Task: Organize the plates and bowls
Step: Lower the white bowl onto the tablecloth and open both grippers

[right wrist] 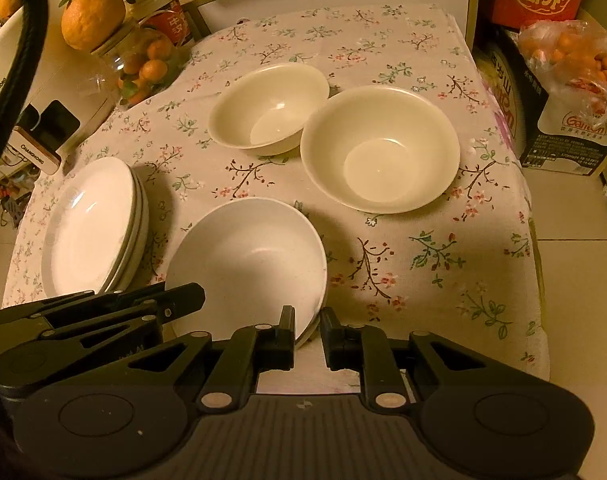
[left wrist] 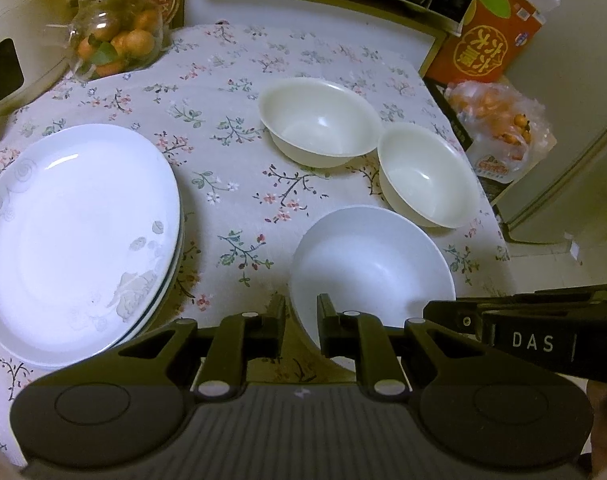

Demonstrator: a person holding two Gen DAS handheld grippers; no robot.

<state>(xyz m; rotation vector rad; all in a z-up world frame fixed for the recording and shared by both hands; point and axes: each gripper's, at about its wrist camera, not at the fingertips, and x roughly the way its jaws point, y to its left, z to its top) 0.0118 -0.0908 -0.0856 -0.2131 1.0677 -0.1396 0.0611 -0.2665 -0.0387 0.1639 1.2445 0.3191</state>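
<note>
So the white bowl (left wrist: 371,264) sits at the near edge of the surface (left wrist: 239,184) and both tools are on it: the left tool (left wrist: 301,320) straddles its near-left rim, the right tool (right wrist: 307,332) its near-right rim, fingers apart with a gap, neither clamped yet. Two cream bowls (right wrist: 379,148) touch each other just behind it, and the plate stack (left wrist: 79,236) sits to its left.

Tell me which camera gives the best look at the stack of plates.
The left wrist view. There the stack of plates fills the left side, with the grey rose pattern and the lower rims visible. In the right wrist view the stack sits smaller, at a steeper angle, its near edge partly behind the left claw.
</note>
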